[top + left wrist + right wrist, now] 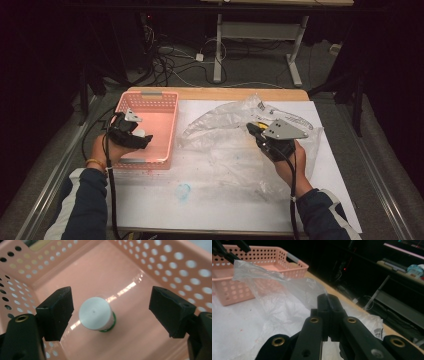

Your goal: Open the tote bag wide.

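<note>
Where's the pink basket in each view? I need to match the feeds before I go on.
High view: pink basket sits at the table's left rear, with the left tool over it.
Left gripper view: the basket's floor and perforated walls surround a white-capped bottle between the open jaws.
Right gripper view: upper left, behind the clear plastic bag.
Shared landmark: the basket's perforated walls.

A wooden table [215, 93] bears a white sheet [225, 200], pink basket [159, 102] and clear plastic bag [225, 125].
</note>
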### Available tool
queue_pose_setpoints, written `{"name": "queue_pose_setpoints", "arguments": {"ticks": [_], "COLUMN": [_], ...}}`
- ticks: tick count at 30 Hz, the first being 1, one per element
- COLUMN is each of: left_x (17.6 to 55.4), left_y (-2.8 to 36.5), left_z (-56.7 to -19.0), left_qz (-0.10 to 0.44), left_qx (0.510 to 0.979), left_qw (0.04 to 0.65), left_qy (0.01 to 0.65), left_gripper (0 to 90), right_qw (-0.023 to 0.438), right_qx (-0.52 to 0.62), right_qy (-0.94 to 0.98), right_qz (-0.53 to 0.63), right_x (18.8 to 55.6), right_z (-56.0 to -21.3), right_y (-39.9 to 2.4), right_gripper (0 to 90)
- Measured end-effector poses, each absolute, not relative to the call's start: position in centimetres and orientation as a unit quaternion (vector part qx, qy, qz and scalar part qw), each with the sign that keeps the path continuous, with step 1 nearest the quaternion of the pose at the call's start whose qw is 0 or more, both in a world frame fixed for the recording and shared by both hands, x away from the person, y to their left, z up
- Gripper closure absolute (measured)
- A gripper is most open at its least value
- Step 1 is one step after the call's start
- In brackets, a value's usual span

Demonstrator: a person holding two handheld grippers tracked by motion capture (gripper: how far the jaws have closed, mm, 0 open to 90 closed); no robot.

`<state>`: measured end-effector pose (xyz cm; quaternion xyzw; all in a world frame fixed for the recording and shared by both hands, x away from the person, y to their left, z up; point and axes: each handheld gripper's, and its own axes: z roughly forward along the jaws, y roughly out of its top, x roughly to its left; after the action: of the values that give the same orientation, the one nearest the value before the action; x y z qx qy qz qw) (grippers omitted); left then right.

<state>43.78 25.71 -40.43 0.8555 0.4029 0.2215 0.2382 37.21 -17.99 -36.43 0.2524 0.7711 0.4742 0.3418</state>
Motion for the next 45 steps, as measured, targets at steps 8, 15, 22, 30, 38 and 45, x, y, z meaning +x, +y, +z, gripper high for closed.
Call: {"name": "queue_pose_setpoints", "arguments": {"ticks": [8,15,22,30,38,45], "left_x": [47.3,47.9,47.7,46.1,42.9,38.9], "left_y": [25.6,26.0,26.3,27.0,27.1,24.6], "left_z": [-42.6,-43.1,-42.9,-41.3,-38.3,-36.1], "left_qz": [0.166,0.136,0.146,0.188,0.238,0.279], "left_qx": [0.873,0.873,0.872,0.853,0.825,0.824], "left_qw": [0.136,0.155,0.164,0.229,0.313,0.368], "left_qy": [0.437,0.441,0.437,0.43,0.405,0.328], "left_gripper": [25.9,47.0,47.6,47.8,47.9,48.0], "right_qw": [0.344,0.336,0.336,0.343,0.359,0.36], "right_qx": [0.258,0.262,0.259,0.254,0.237,0.245], "right_qy": [0.761,0.764,0.765,0.762,0.765,0.762], "right_qz": [0.486,0.485,0.485,0.487,0.48,0.48], "right_x": [37.0,37.0,36.7,36.7,37.0,37.5], "right_z": [-35.5,-35.6,-35.6,-35.1,-33.8,-33.6], "right_y": [-19.1,-19.7,-19.7,-19.8,-19.1,-19.0], "right_gripper": [90.0,90.0,90.0,90.0,90.0,90.0]}}
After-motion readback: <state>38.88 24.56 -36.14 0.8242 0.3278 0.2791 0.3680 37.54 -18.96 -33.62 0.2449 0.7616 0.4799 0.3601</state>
